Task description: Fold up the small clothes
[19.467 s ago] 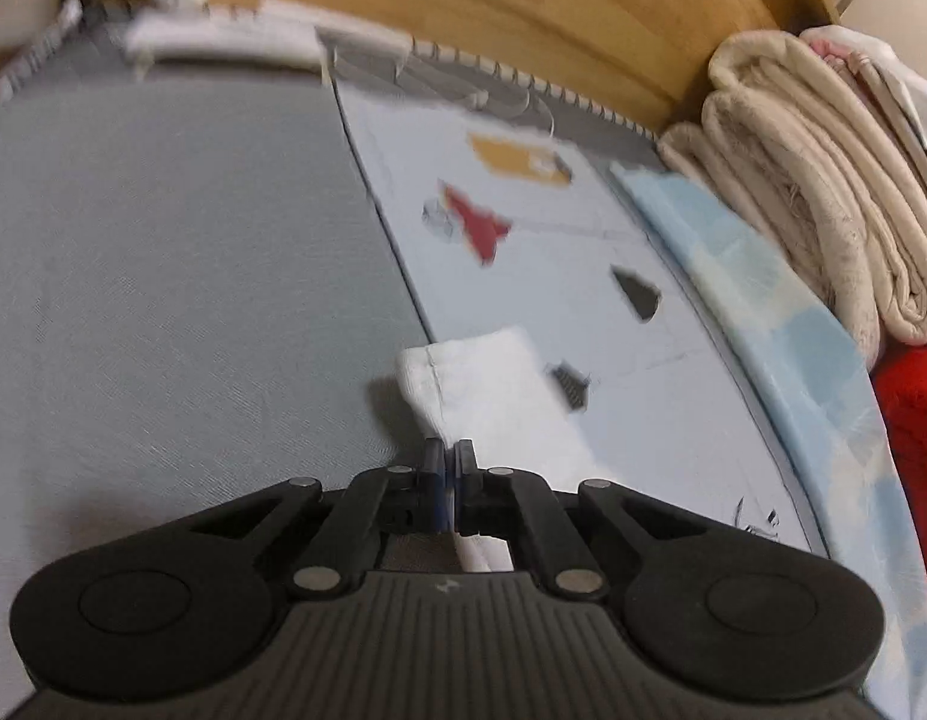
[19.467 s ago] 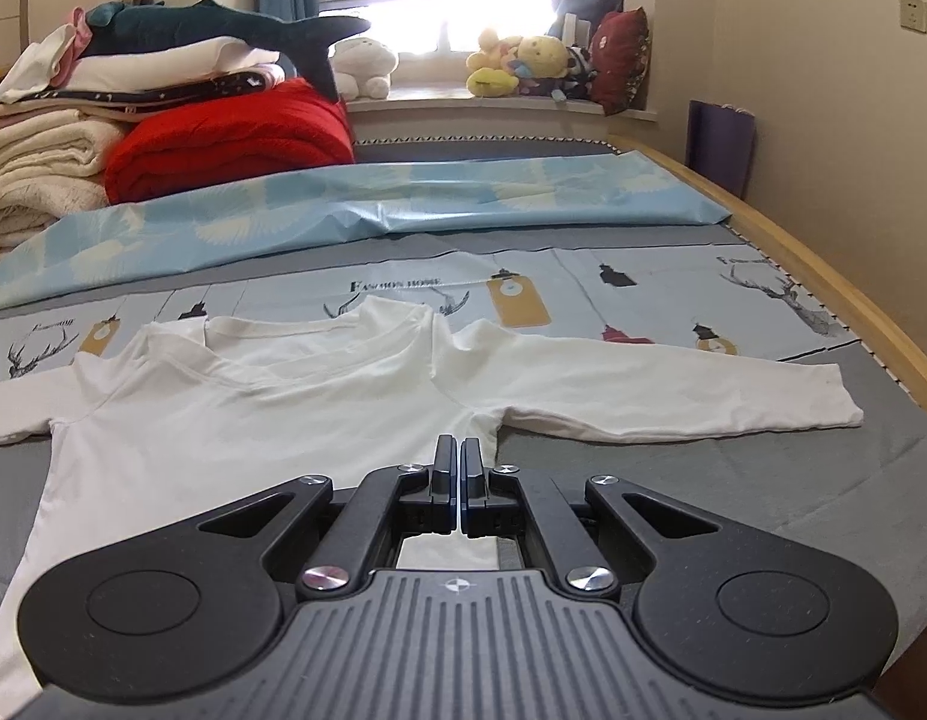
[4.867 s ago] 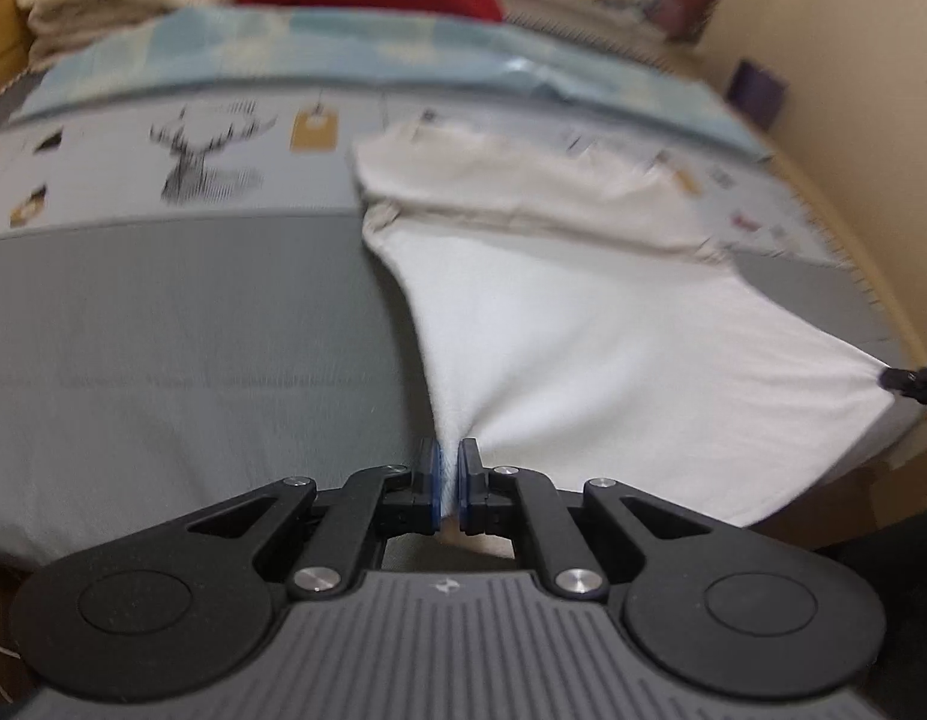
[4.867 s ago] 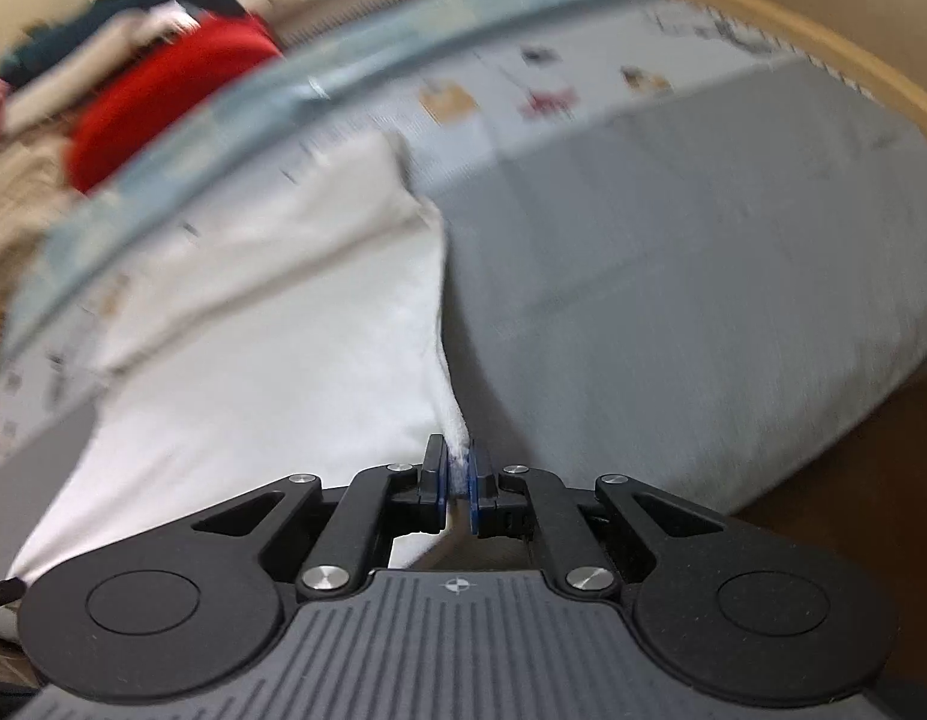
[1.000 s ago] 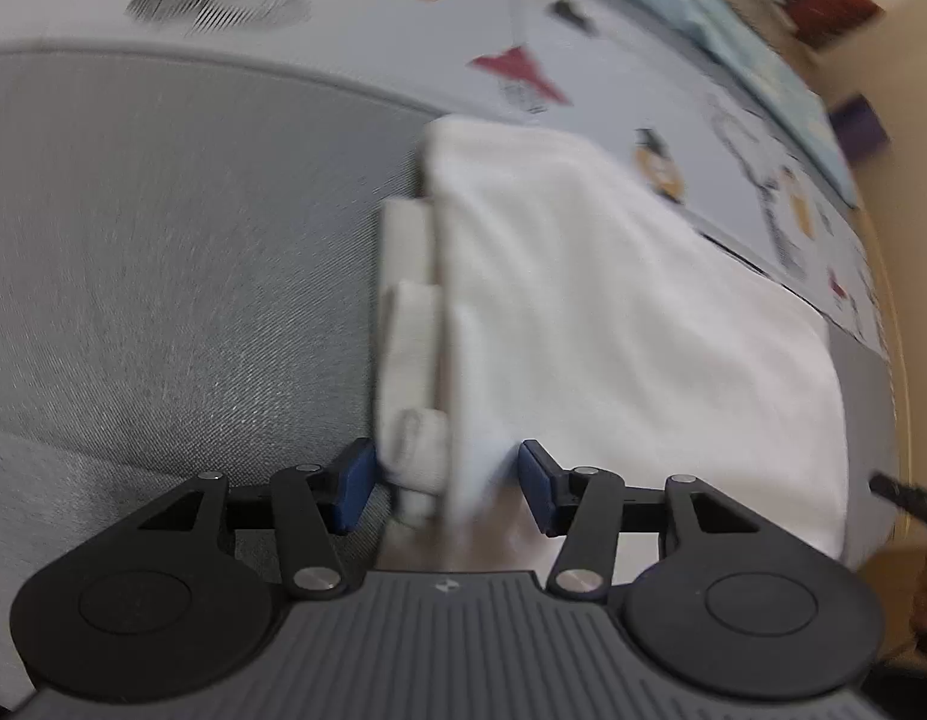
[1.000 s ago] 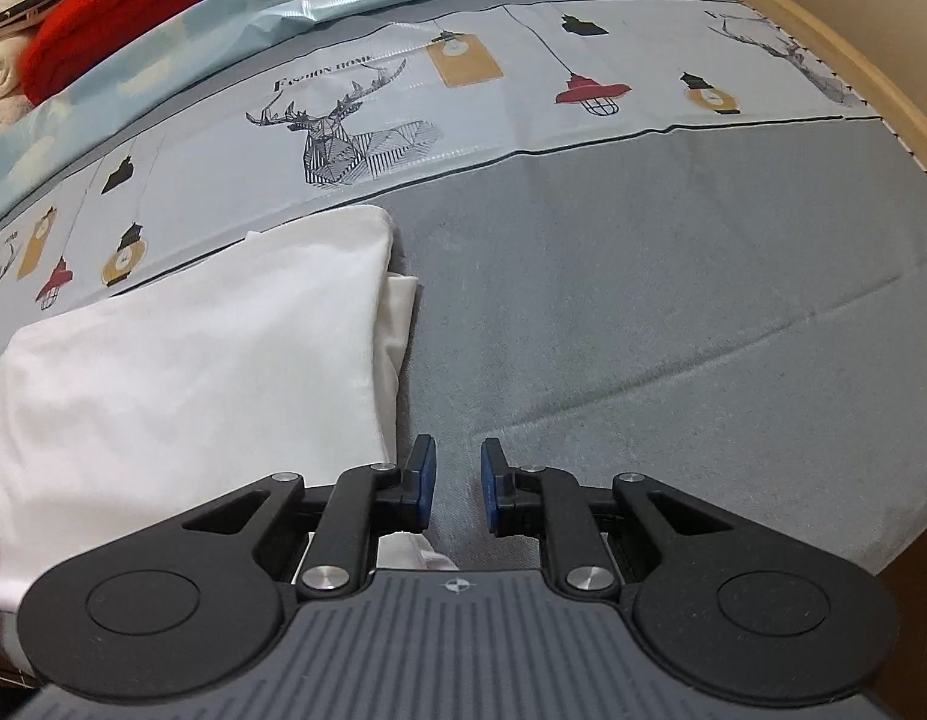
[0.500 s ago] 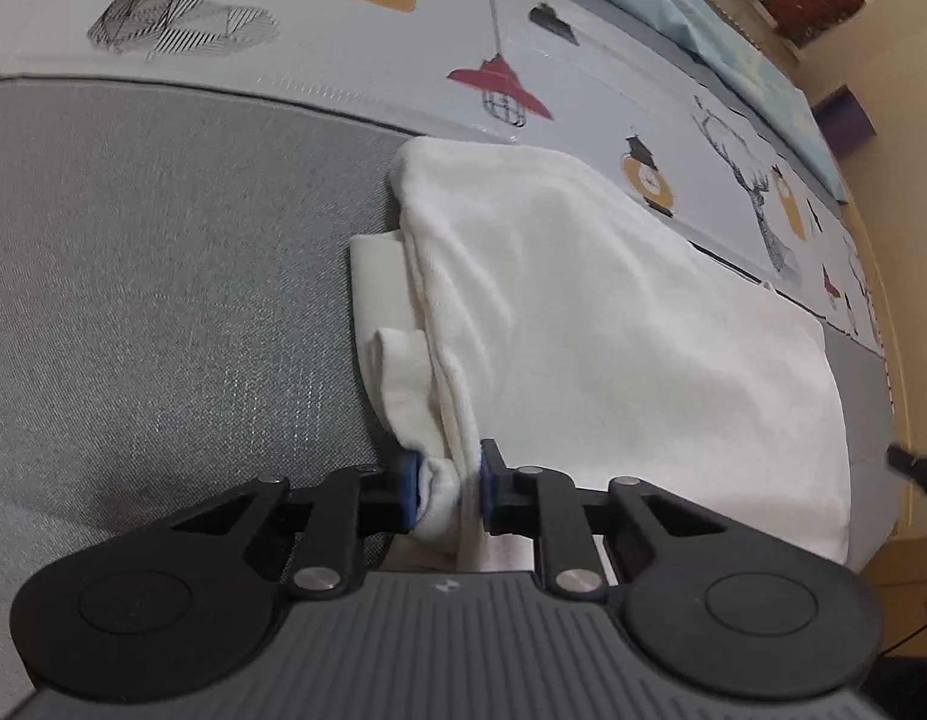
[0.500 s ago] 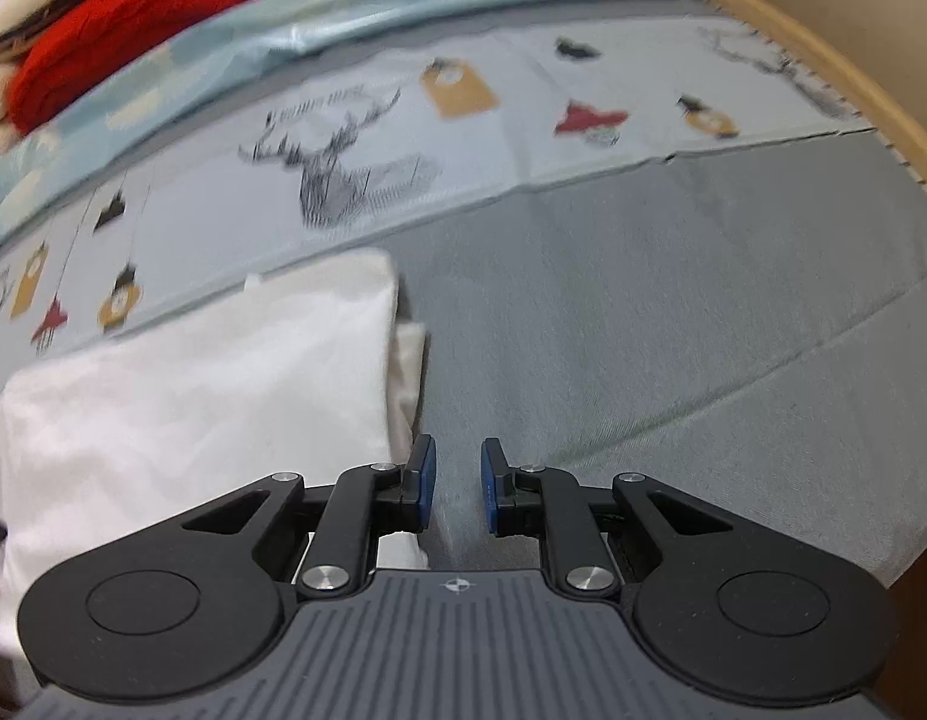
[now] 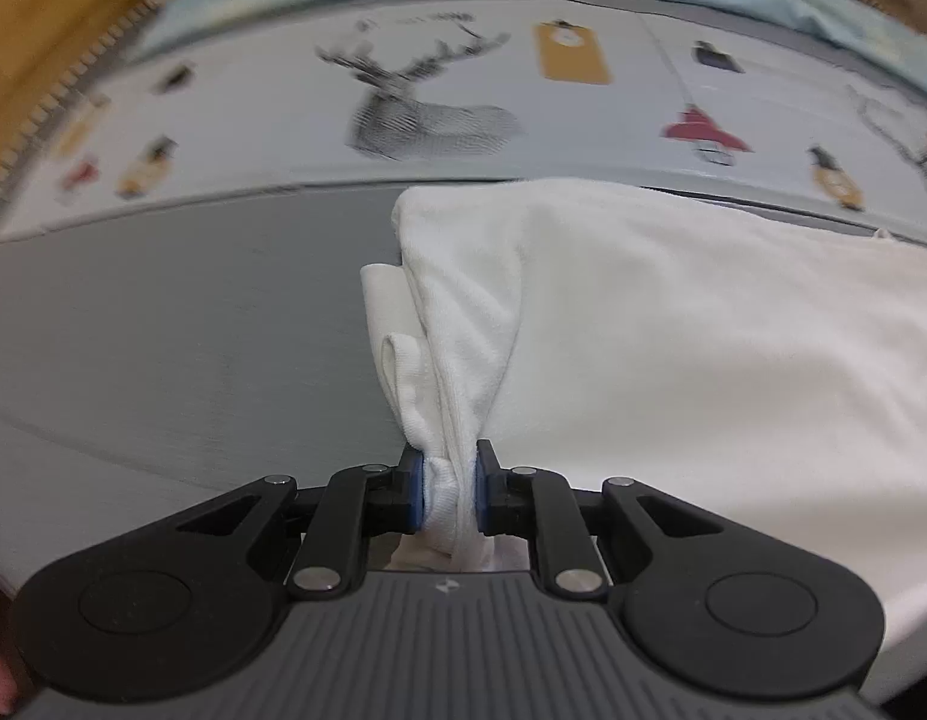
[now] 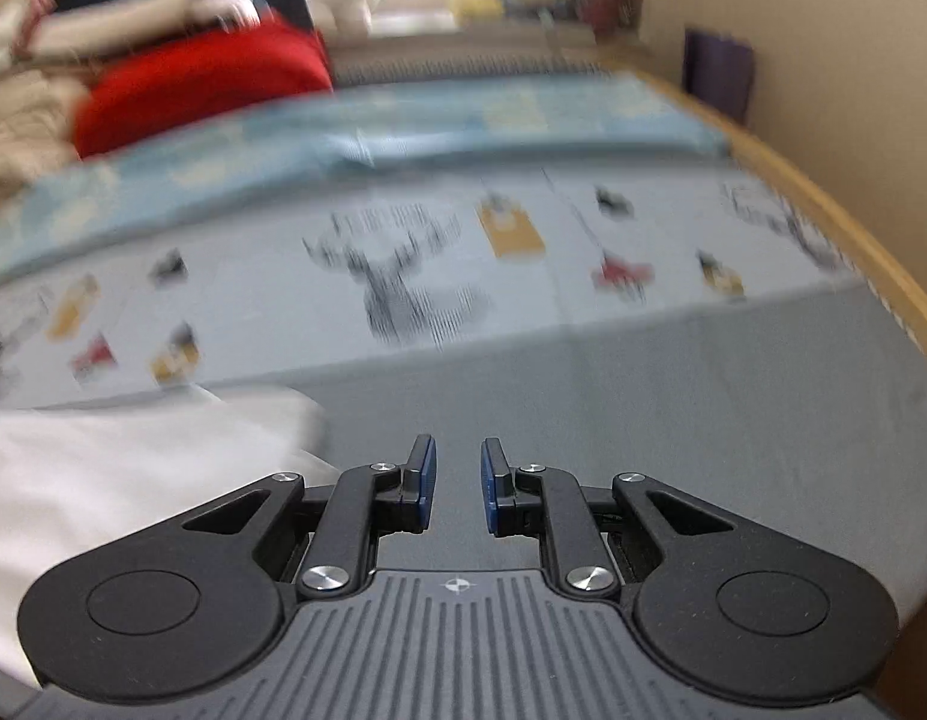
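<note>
The white shirt (image 9: pixel 673 324), already folded to a panel, lies on the grey bed (image 9: pixel 163 312). My left claw (image 9: pixel 450 495) has just closed and pinches its bunched near corner; my right claw (image 10: pixel 457 483) gapes empty beside it. Another fold remains, I judge.

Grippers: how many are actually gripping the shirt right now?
1. The left gripper has just closed on the shirt at its bunched near-left corner. The right gripper is open over the grey bedsheet, holding nothing.
</note>
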{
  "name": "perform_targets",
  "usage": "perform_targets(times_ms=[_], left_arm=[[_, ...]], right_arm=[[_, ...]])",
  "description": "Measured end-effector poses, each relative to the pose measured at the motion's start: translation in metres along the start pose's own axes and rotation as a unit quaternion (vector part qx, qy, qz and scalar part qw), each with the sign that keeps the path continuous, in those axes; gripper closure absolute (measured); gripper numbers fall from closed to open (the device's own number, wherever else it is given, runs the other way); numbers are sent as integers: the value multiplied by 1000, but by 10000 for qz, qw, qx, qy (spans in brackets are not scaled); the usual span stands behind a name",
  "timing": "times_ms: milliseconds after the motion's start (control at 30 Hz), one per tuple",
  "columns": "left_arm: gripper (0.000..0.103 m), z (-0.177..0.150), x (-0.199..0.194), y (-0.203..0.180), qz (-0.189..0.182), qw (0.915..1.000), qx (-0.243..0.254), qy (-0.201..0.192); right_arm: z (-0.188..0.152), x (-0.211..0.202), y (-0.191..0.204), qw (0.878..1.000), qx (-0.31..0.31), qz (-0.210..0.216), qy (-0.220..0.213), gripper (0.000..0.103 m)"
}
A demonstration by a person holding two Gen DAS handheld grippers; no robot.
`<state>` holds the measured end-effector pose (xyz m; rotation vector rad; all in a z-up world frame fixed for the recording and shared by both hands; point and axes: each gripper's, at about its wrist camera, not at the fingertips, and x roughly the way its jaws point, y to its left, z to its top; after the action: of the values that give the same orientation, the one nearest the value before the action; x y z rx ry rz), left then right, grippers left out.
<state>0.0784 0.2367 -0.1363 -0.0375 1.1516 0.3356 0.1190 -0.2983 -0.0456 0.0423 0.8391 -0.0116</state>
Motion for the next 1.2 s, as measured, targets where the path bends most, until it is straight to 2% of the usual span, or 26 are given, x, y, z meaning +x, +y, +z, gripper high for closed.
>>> perform_targets(times_ms=[67,167,233,300,433,567,733,767,800,867,933,1067,1133,1167,1200], left_arm=[[87,5,-10,1,-133,9998,-168,-49],[87,15,-32,-7,-856,9947,-530,-206],[87,20,-46,-20,-1581,9843,-753,-204],[87,25,-59,-43,-2011,9766,-713,-263],[87,33,-82,-112,-2864,9560,-596,-235],[87,35,-98,-189,-3403,9392,-428,-169],[82,33,-105,-254,-3719,9269,-494,-118],[81,33,-107,-261,-3845,9219,-459,-96],[79,34,-108,-263,-4092,9111,-484,-77],[70,37,-110,-256,-4371,8976,-571,-114],[69,40,-113,-241,-4275,9021,-526,-253],[69,42,-99,-200,-3775,9240,-609,-99],[69,38,-94,-181,-3475,9364,-489,25],[69,35,-91,-174,-3339,9419,-364,93],[69,32,-90,-165,-3252,9452,-252,156]], right_arm=[[-1,1,-2,9997,214,146,11,87],[-5,3,1,9998,52,159,80,87],[-7,4,0,9998,18,181,121,87],[-7,3,-4,9996,96,253,105,87],[-7,3,-10,9989,253,380,145,87],[-8,4,-10,9981,334,483,187,87],[-10,4,-5,9975,347,579,213,87],[-11,4,-4,9973,353,596,228,87],[-11,5,-2,9972,358,611,238,87],[-12,7,1,9969,354,651,263,87],[-11,10,5,9961,353,742,311,87],[-13,19,20,9913,392,1158,488,86],[-14,27,29,9860,525,1419,700,81],[-16,33,36,9812,630,1588,895,74],[-17,39,42,9769,703,1707,1079,71]])
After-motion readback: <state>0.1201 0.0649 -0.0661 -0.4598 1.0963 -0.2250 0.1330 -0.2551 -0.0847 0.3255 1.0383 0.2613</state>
